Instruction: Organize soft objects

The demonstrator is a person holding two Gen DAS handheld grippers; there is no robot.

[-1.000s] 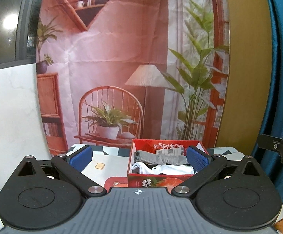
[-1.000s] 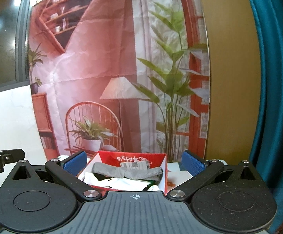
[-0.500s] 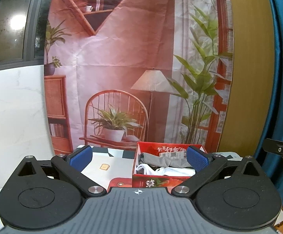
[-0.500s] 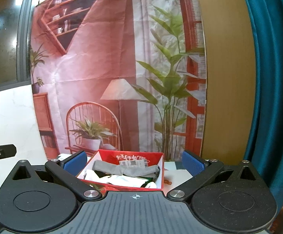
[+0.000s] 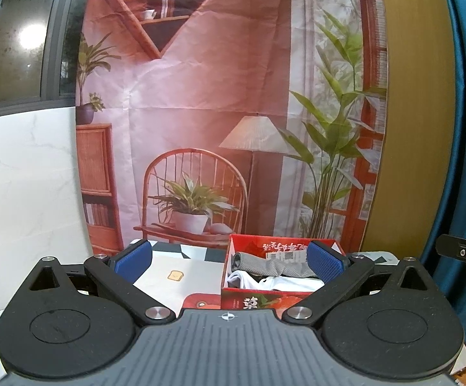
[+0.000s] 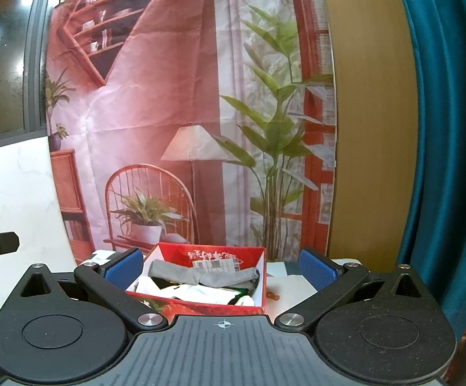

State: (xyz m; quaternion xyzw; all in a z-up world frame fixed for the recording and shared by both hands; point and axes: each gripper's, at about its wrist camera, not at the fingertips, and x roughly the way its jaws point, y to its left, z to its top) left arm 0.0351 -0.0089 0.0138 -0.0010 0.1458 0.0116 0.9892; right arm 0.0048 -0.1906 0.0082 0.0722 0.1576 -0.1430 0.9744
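Left gripper (image 5: 229, 259) and right gripper (image 6: 220, 267) both hang wide open and empty above the worktop (image 5: 184, 267), a red cardboard box (image 6: 200, 304) ahead between the right gripper's fingers, holding a rolled grey cloth (image 6: 200, 275) atop white garments (image 6: 187, 292)

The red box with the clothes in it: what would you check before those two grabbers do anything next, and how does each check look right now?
1. Left gripper open, empty: ok.
2. Right gripper open, empty: ok.
3. Red box upright on the table: ok.
4. Grey rolled cloth inside the box, on top: ok.
5. White cloth fully inside: cannot tell.
6. Other soft items left on the table: cannot tell.
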